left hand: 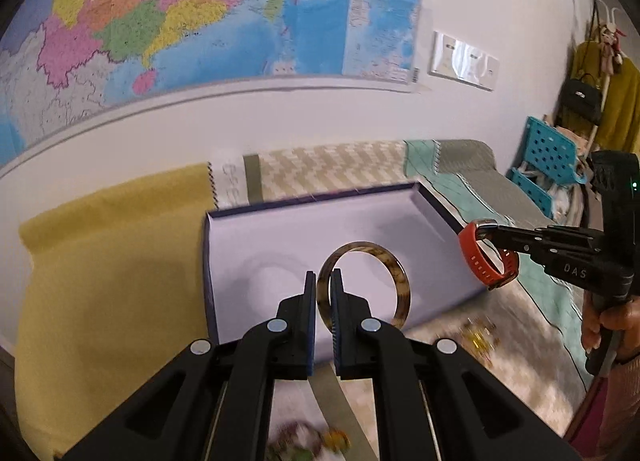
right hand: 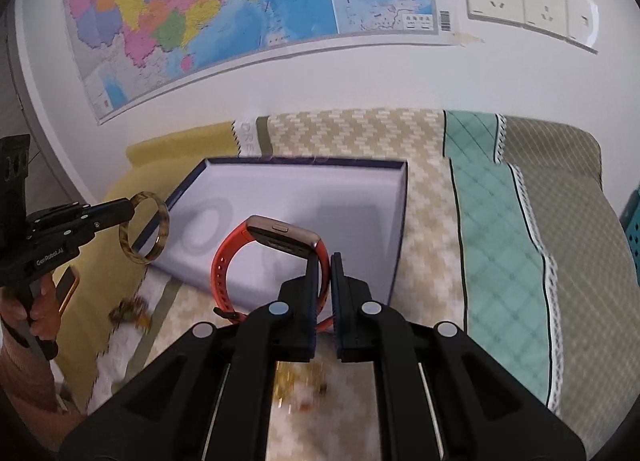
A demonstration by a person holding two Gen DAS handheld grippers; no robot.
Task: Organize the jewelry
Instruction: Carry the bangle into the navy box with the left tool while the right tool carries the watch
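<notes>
Above, an open box holds no jewelry visibly.

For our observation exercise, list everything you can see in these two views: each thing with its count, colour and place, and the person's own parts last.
bangle: one, mottled brown, held over the box.
smart band: one, orange strap, held over the box's near edge.
box: one, pale lilac inside with dark rim, open on the cloths.
cloths: several, yellow, beige zigzag, teal, grey, under the box.
small jewelry pieces: a few blurred clusters, gold and mixed, near the box.
map: one, multicoloured, on the wall.
sockets: a row, white, right of the map.
crates: blue, far right.
left tool: black, shut on the bangle.
right tool: black, shut on the smart band.
</notes>
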